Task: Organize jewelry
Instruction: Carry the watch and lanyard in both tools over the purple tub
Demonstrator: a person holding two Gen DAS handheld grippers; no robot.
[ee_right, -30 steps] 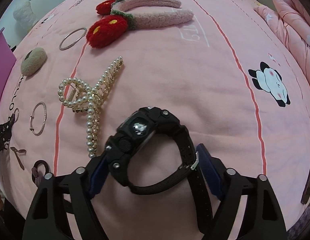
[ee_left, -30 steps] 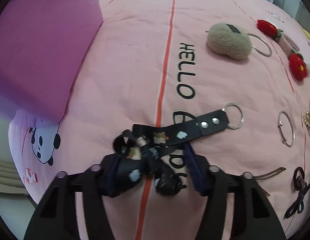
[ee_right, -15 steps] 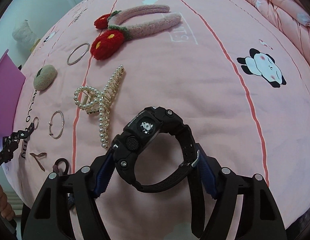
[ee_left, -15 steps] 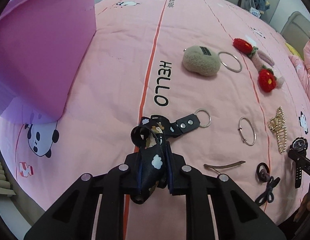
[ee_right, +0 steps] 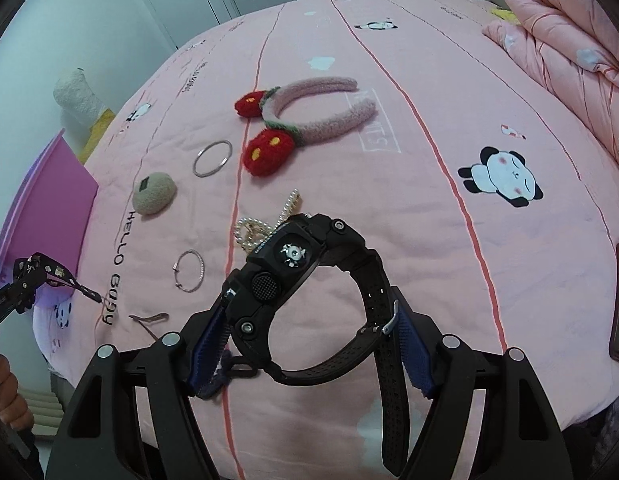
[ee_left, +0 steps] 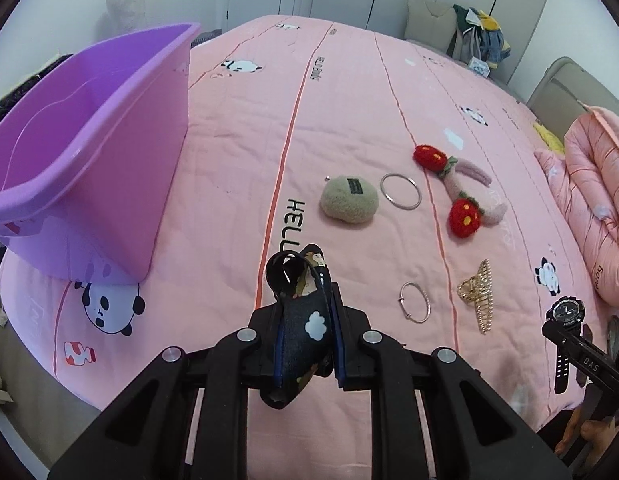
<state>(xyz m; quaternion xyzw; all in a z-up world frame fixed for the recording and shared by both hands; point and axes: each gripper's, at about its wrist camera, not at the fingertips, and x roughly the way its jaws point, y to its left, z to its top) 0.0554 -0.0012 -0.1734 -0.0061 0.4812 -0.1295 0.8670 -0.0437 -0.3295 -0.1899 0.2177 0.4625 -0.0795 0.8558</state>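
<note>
Both pickups look done. The left tool (ee_left: 305,340) pinches a black patterned fabric keychain strap (ee_left: 305,312) at lower centre; the right tool (ee_right: 309,344) clamps a black digital wristwatch (ee_right: 287,276). The purple plastic bin (ee_left: 89,152), upper left, appears empty, and seven or so accessories remain on the pink bed (ee_left: 237,140).

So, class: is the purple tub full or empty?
Empty as far as shows: the purple tub has bare inner walls and a bare floor; its near corner is hidden behind the rim.
</note>
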